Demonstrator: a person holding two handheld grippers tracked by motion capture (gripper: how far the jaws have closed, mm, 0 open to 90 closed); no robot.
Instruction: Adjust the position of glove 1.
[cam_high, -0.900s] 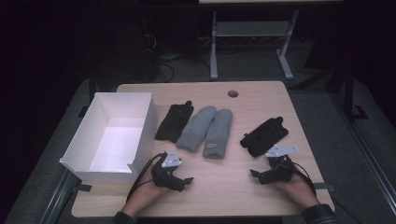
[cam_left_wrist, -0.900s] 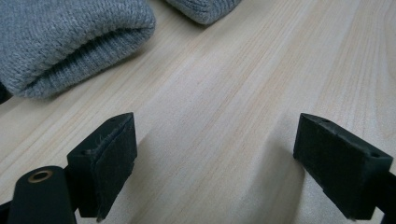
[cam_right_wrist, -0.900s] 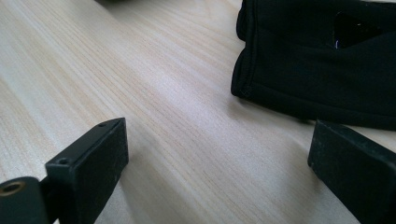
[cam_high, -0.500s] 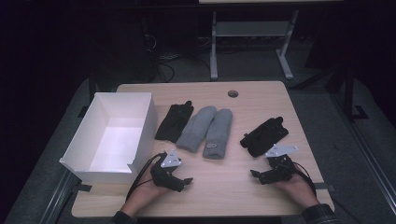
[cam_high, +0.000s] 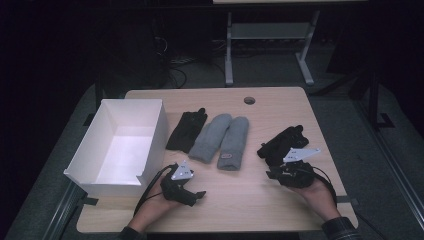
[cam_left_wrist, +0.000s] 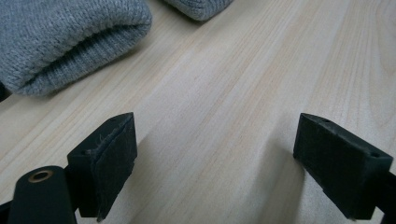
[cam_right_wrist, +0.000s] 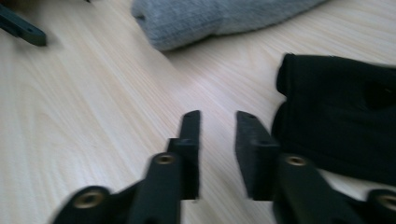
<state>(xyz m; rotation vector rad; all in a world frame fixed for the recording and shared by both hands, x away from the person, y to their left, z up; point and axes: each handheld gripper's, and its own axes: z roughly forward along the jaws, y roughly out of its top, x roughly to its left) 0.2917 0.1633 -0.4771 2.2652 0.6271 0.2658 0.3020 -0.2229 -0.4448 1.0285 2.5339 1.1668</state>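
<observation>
Nothing appears packed yet: the white open-topped cardboard box (cam_high: 120, 145) is sitting empty at the left edge of the pale wooden table (cam_high: 260, 210), while all four gloves are still lying out on the wood. The left gripper (cam_high: 192, 196) is resting low near the table's front, its jaws standing wide with bare wood between them, just short of the pair of grey knitted mittens (cam_high: 220, 141). The right gripper (cam_high: 272, 172) is sitting with its jaws drawn narrow and nothing between them, just beside the crumpled black fabric glove (cam_high: 281, 144). A second black glove (cam_high: 186, 130) is lying flat between the box and the mittens. Judging by this, every glove remains to be moved. Open wood is stretching along the front, and the box wall is standing close to the left hand.
</observation>
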